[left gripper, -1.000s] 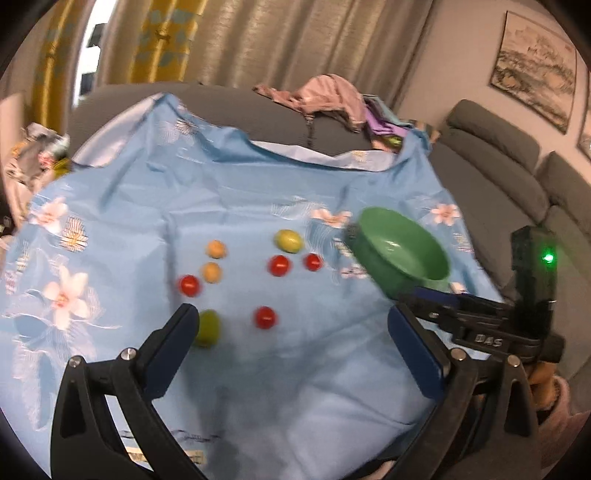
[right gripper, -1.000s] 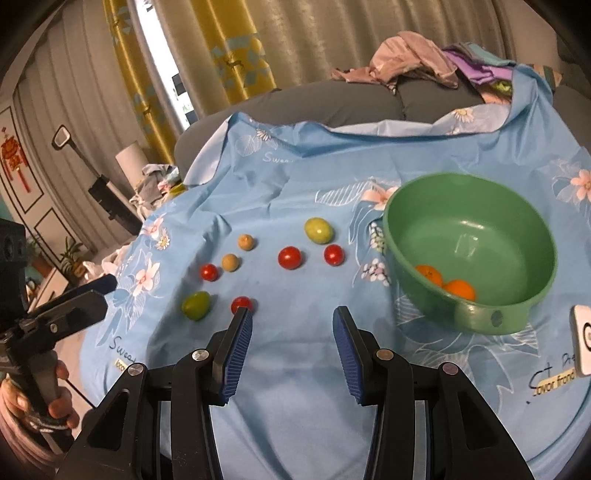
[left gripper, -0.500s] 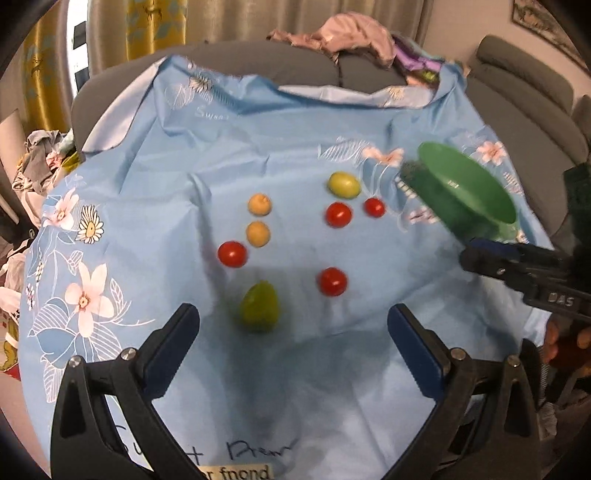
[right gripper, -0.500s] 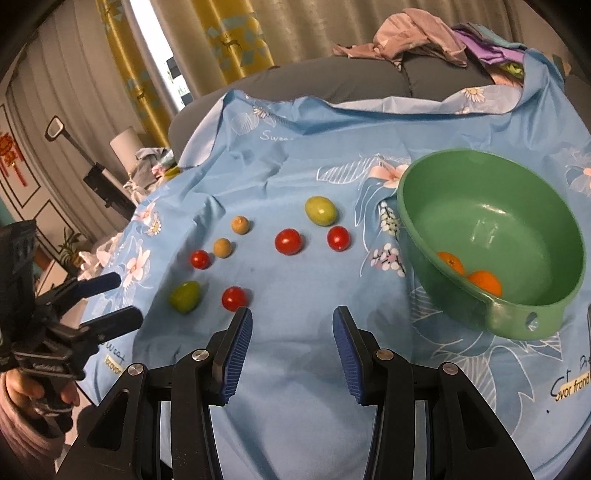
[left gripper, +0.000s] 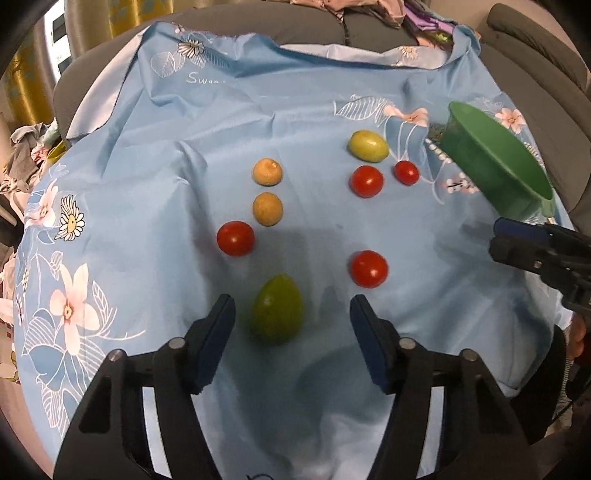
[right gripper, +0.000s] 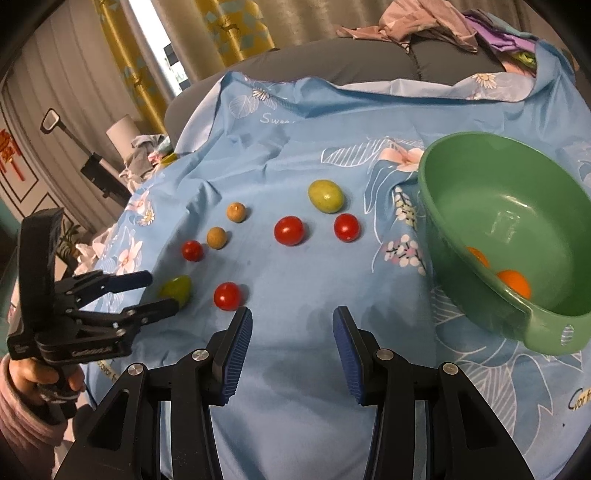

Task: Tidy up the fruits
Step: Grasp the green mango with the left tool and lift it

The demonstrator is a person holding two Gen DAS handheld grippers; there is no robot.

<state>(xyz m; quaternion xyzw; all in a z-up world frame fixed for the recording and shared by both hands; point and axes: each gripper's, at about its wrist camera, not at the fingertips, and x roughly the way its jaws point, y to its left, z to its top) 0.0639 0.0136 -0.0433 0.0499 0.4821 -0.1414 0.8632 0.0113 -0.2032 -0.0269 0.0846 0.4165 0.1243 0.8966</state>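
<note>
Small fruits lie on a blue flowered cloth. My left gripper is open, its pads either side of a dark green fruit, also seen in the right wrist view. Nearby are a red tomato, another red tomato, two tan fruits and a yellow-green fruit. A green bowl holds two orange fruits. My right gripper is open and empty above the cloth, left of the bowl.
Two more red tomatoes lie near the yellow-green fruit. Grey sofa cushions with piled clothes run behind the cloth. Yellow curtains and clutter stand at the left.
My left gripper has moved forward and down over the cloth, and its jaws have narrowed around the dark green fruit. My right gripper has edged forward a little.
</note>
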